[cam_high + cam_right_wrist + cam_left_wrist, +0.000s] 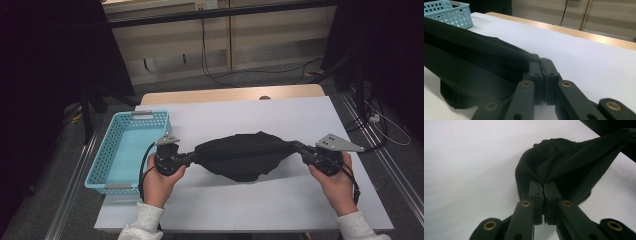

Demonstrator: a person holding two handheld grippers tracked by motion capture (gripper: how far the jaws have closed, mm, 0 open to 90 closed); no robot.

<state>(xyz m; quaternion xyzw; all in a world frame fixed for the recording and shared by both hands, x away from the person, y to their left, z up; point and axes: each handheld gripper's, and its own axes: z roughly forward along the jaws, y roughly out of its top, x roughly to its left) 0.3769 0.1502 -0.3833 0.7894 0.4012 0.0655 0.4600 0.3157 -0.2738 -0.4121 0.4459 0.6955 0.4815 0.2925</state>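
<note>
Your left gripper (192, 158) and right gripper (298, 147), both clamped on the black cloth (240, 155), stretch it crosswise, apparently sagging mid-span.

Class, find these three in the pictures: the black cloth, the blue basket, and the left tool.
black cloth (240, 155), high view, on its sagging middle.
blue basket (102, 180), high view, on its near left rim.
left tool (543, 188), left gripper view, between its tips, shut on the cloth's edge.
</note>
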